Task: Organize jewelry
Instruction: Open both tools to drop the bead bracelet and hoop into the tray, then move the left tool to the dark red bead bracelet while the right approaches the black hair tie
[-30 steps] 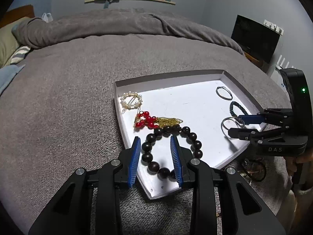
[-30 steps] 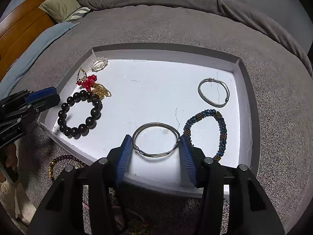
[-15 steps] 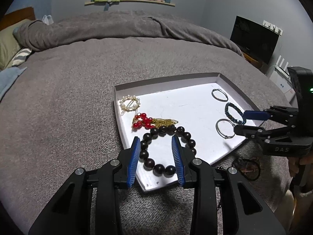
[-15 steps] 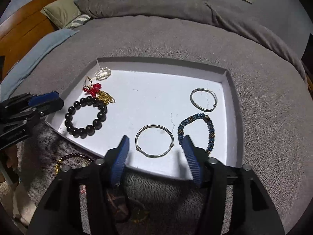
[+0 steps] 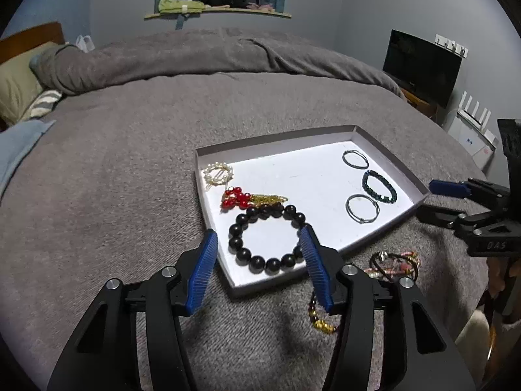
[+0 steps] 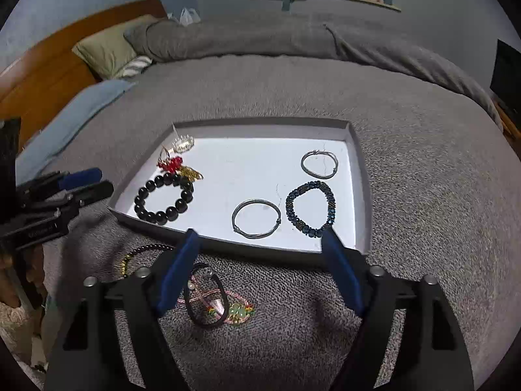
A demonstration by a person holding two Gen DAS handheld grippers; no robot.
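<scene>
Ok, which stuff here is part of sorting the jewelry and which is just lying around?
Job: tray, black bead bracelet, silver bangle, blue beaded bracelet, loose bracelets on the blanket.

Lying about: pillow, TV, shelf clutter.

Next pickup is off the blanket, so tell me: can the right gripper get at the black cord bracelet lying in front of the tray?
Probably yes. The right gripper hangs open just above the black cord bracelet, which lies on the blanket outside the tray. Only the pink piece tangled with it might come along.
</scene>
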